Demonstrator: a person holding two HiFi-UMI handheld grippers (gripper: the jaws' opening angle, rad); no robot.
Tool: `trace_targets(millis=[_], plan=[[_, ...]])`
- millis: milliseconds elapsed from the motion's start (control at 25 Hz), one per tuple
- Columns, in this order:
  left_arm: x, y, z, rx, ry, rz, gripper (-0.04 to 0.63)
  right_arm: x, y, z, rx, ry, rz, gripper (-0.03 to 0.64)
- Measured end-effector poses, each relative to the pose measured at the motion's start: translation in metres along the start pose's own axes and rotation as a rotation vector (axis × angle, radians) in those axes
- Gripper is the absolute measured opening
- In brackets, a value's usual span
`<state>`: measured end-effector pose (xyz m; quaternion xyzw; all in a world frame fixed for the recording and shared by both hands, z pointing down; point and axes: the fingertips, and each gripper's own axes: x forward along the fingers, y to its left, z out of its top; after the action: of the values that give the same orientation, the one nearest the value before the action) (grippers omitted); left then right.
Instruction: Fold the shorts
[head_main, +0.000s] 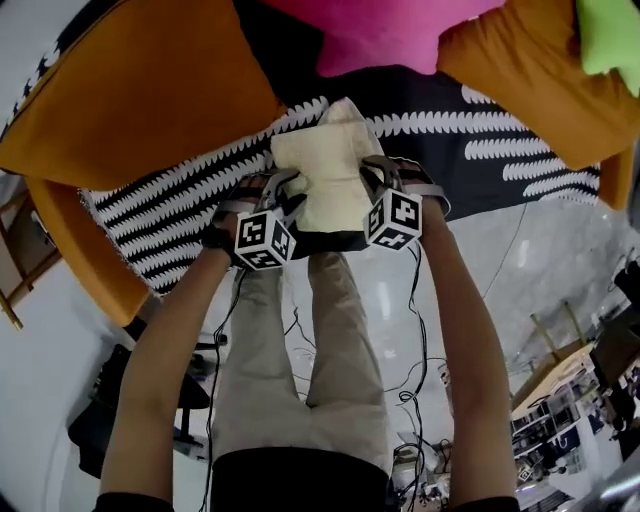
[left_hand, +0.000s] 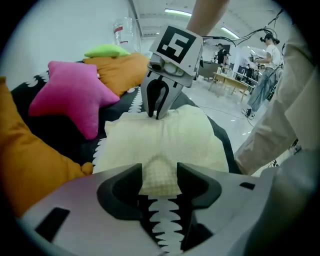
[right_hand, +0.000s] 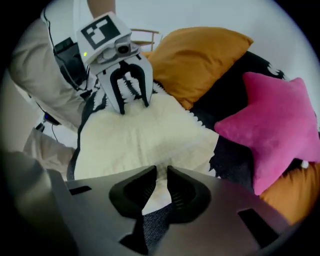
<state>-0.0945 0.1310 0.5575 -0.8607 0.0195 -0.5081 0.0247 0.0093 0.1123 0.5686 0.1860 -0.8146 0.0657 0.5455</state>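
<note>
Task item: cream shorts (head_main: 325, 175), doubled into a plump rectangular pad.
Location: near edge of the black blanket (head_main: 170, 205) with white scallop rows, between both tools.
Left gripper (left_hand: 159, 172): jaws apart, astride a raised hump of cloth, not clamping it.
Right gripper (right_hand: 161, 176): jaws nearly together, nipping a small pucker at the opposite edge.
Fabric: waffle-knit, matte, thick-looking.
Handling (judged): light, limp, fairly grippy; layers could slide or sag if lifted by one ply.
Hold (judged): through all layers, both side edges.
Surroundings: plush orange cushions (head_main: 140, 90) and a pink star cushion (right_hand: 272, 120).
</note>
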Motion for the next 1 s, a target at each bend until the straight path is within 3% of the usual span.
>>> trace_targets(millis=[120,280,320,440,600,760,1000], plan=[[0.007,-0.008,0.006,-0.004,0.021,-0.022,0.239,0.004,0.003,-0.016,-0.068,0.030,0.024,0.081],[-0.014,0.007,0.017,-0.020,0.037,-0.013,0.329,-0.021,-0.008,-0.005,-0.090,-0.027,0.035,0.132],[-0.019,0.008,0.022,-0.033,0.035,-0.022,0.351,-0.029,-0.006,-0.007,-0.089,-0.040,0.064,0.179],[-0.022,0.005,0.032,-0.041,0.053,-0.072,0.409,-0.039,0.017,-0.019,-0.126,-0.024,0.203,0.467],[0.006,-0.006,0.023,0.015,0.147,-0.155,0.463,-0.019,0.034,-0.033,-0.261,0.033,0.279,0.580],[0.034,-0.013,-0.008,0.022,0.228,-0.177,0.486,0.013,0.039,-0.023,-0.306,0.055,0.276,0.598],[0.033,-0.010,-0.020,0.029,0.127,-0.124,0.494,0.027,0.040,-0.008,-0.305,-0.004,0.240,0.592]])
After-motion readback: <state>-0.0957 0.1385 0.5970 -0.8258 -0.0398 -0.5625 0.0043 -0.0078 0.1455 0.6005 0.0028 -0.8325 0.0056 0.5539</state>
